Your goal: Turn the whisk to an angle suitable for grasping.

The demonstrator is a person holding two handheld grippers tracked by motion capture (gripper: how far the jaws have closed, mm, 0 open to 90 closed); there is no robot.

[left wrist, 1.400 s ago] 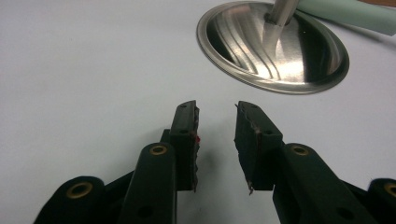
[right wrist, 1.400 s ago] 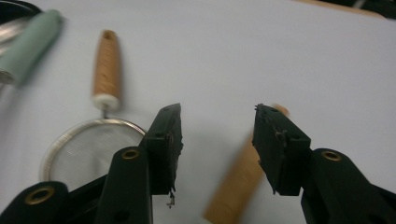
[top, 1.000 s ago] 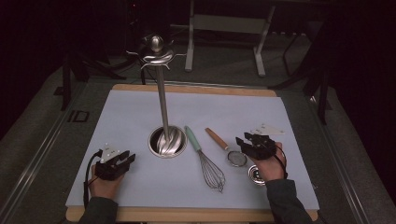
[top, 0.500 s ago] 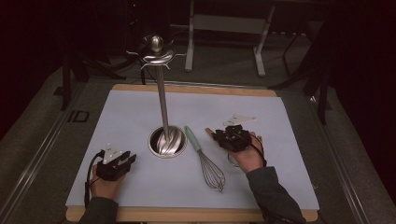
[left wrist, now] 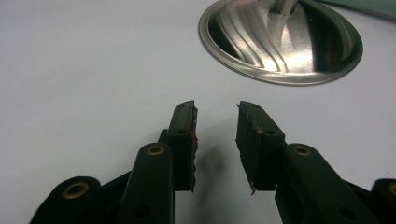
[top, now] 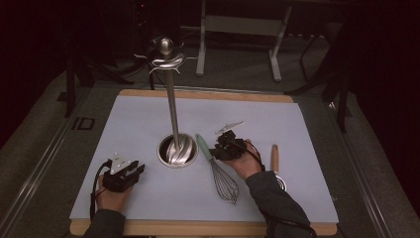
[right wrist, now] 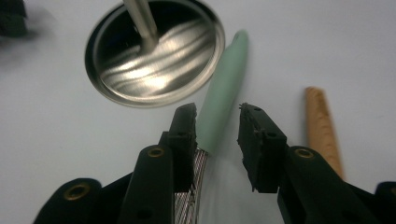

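Note:
A whisk with a mint-green handle and steel wires lies on the pale mat, just right of a steel stand's round base. My right gripper is at the handle. In the right gripper view the handle lies between the jaws of this gripper, close against the left jaw and clear of the right one. Those jaws have just been opening and stand open. My left gripper rests at the front left, open and holding nothing, also seen in its own view, pointing at the base.
The stand's thin pole rises to a hooked top. A wooden-handled utensil lies right of my right hand, its handle beside the right jaw. The mat covers a wooden board; dark floor and furniture legs lie beyond.
My right hand has moved left, from the wooden-handled utensil to the whisk's green handle, uncovering that utensil. The left hand and gripper have stayed where they were.

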